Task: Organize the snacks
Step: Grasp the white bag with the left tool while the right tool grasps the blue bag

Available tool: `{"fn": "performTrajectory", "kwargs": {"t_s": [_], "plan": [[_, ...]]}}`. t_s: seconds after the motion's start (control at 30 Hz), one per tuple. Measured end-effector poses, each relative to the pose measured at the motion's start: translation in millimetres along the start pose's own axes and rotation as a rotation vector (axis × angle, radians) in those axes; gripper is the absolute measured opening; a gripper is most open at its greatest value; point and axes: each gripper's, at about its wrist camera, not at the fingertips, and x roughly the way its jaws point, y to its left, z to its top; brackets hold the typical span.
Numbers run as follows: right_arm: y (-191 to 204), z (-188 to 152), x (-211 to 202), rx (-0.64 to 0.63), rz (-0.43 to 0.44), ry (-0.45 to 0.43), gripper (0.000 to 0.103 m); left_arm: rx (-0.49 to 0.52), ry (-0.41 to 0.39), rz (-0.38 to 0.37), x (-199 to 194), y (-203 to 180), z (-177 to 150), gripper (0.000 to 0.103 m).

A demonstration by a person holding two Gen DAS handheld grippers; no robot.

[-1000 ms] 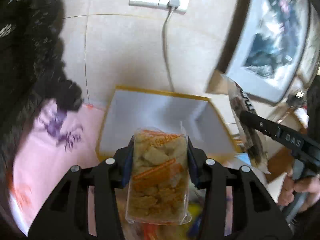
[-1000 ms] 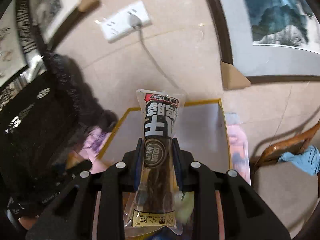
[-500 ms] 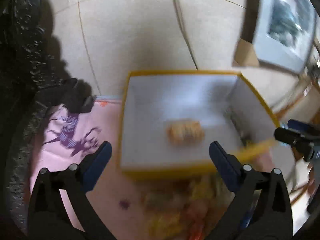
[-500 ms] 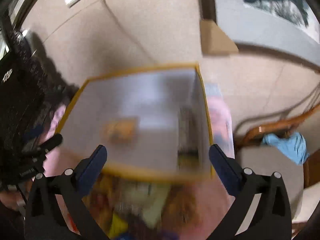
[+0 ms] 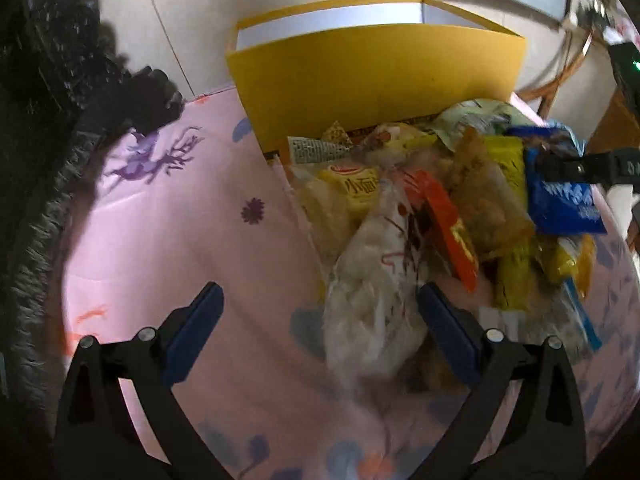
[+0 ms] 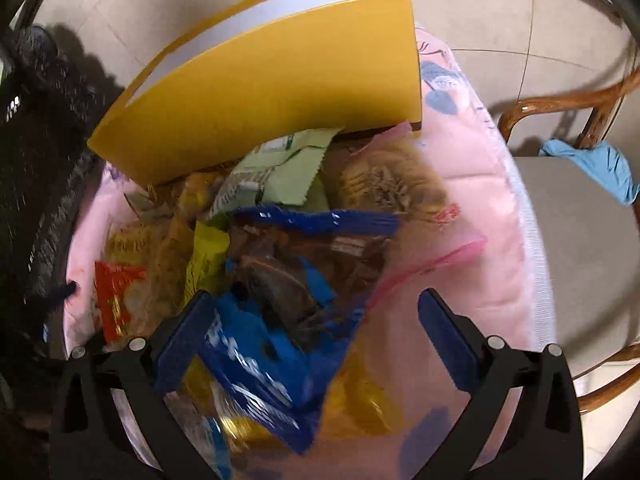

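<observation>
The left tool (image 5: 318,326) was wide open and held nothing. A clear bag of pale snacks (image 5: 374,300) lay between its two blue pads, closer to the right pad, and no pad pressed on it. The bag sat at the near end of a pile of snacks (image 5: 448,208) on a pink cloth (image 5: 168,232) with little prints. Just behind the pile stood a yellow box (image 5: 376,80) with white inside walls.

The right tool (image 6: 312,338) was wide open too, with nothing in its grip. A blue snack bag (image 6: 264,352) lay between its pads, right against the left pad. A pale green packet (image 6: 280,176) lay farther back, near the yellow box (image 6: 280,92). A wooden chair (image 6: 560,208) stood off to the right of the cloth.
</observation>
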Motion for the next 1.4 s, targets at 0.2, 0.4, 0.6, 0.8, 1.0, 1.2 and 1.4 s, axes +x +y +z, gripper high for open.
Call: {"fn": "performTrajectory", "kwargs": {"t_s": [0.2, 0.4, 0.6, 0.8, 1.0, 1.2, 1.4], "plan": [[20, 3, -1, -0.036, 0.021, -0.015, 0.064, -0.142, 0.024, -0.139, 20, 2, -3, 0.065], [10, 2, -22, -0.016, 0.065, 0.003, 0.039, -0.142, 0.046, -0.156, 4, 9, -5, 0.046], [2, -3, -38, 0.054, 0.125, 0.009, 0.029, -0.160, 0.050, -0.177, -16, 10, -11, 0.038], [14, -7, -74, 0.031, 0.184, -0.062, 0.028, -0.200, 0.005, -0.190, -48, 13, -14, 0.037], [24, -4, -133, -0.048, 0.158, -0.205, 0.028, -0.157, -0.120, -0.163, -99, 0, 13, 0.038], [34, 28, -181, -0.081, 0.161, -0.353, 0.028, -0.145, -0.241, -0.097, -133, -8, 67, 0.038], [56, 102, -181, -0.172, 0.013, -0.432, 0.028, -0.198, -0.303, 0.162, -122, 3, 151, 0.038]]}}
